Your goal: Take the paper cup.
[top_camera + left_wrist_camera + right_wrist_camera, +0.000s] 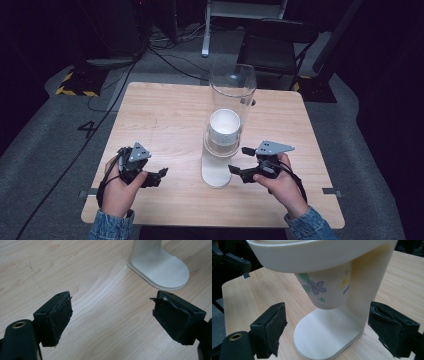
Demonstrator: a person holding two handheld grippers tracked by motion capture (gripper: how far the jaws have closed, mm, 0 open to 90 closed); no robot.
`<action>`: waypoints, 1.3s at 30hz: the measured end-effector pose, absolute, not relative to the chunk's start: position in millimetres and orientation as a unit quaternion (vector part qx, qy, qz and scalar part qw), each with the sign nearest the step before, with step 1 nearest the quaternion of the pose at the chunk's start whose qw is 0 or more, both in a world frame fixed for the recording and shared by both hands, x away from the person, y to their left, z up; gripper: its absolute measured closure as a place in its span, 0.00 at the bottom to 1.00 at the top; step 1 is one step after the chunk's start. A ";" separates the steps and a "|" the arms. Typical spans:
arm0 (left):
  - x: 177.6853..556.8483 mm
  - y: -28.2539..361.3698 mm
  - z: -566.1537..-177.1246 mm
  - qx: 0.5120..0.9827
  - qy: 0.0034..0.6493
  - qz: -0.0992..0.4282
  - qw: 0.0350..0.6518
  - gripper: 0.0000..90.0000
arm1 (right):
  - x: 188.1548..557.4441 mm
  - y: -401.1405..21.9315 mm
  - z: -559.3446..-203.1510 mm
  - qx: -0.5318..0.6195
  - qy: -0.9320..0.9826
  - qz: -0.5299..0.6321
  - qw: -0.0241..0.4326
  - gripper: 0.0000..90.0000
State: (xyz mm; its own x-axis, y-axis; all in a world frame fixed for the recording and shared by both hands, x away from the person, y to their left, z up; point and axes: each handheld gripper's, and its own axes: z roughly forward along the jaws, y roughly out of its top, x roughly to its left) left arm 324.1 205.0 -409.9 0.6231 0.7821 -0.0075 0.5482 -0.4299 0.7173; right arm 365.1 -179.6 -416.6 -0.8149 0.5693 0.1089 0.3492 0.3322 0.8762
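Approach stage: right gripper (pixel 241 161) wide open, empty, facing flowered cup (pixel 325 290) in dispenser (pixel 220 165); left gripper (pixel 161 175) open, idle. Next, likely close on cup

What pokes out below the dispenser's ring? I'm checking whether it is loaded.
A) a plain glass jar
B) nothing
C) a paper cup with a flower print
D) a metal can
C: in the right gripper view a flower-printed paper cup hangs below the ring of the cup dispenser, above its white base.
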 end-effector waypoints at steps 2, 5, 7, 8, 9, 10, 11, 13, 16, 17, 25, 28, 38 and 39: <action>325.4 205.4 -412.8 0.830 0.403 0.163 0.349 0.17 | 368.0 -174.5 -418.6 0.284 0.807 0.505 0.110 0.18; 325.9 205.2 -414.6 0.831 0.405 0.164 0.345 0.17 | 371.3 -169.6 -420.2 0.285 0.804 0.508 0.116 0.18; 326.2 205.0 -414.7 0.833 0.402 0.164 0.343 0.17 | 374.3 -164.3 -421.4 0.287 0.799 0.514 0.124 0.18; 326.1 204.1 -415.4 0.834 0.400 0.159 0.346 0.17 | 376.5 -158.6 -422.7 0.286 0.791 0.525 0.128 0.18; 326.4 204.2 -415.6 0.836 0.398 0.158 0.343 0.17 | 377.5 -155.7 -423.8 0.282 0.789 0.531 0.125 0.18; 326.4 204.0 -416.1 0.836 0.399 0.159 0.340 0.17 | 378.4 -152.7 -425.1 0.279 0.788 0.535 0.123 0.18; 326.4 204.0 -416.1 0.836 0.399 0.159 0.340 0.17 | 378.4 -152.7 -425.1 0.279 0.788 0.535 0.123 0.18; 326.6 203.1 -417.8 0.837 0.400 0.157 0.340 0.17 | 380.0 -146.9 -428.3 0.272 0.784 0.544 0.124 0.18; 326.9 201.3 -419.6 0.838 0.398 0.153 0.339 0.17 | 383.1 -136.5 -433.2 0.277 0.768 0.558 0.146 0.18; 326.6 200.9 -421.0 0.841 0.395 0.157 0.335 0.17 | 383.6 -134.4 -433.8 0.279 0.765 0.559 0.152 0.18; 319.2 201.0 -427.8 0.844 0.393 0.155 0.329 0.18 | 385.1 -129.9 -435.1 0.264 0.764 0.566 0.162 0.18; 318.1 203.5 -428.1 0.844 0.394 0.160 0.327 0.18 | 384.9 -129.1 -435.3 0.265 0.763 0.564 0.169 0.20; 319.3 199.8 -428.9 0.838 0.387 0.171 0.345 0.17 | 383.9 -133.2 -435.7 0.262 0.764 0.559 0.186 0.32; 319.3 199.8 -428.9 0.838 0.387 0.171 0.345 0.17 | 383.9 -133.2 -435.7 0.262 0.764 0.559 0.186 0.32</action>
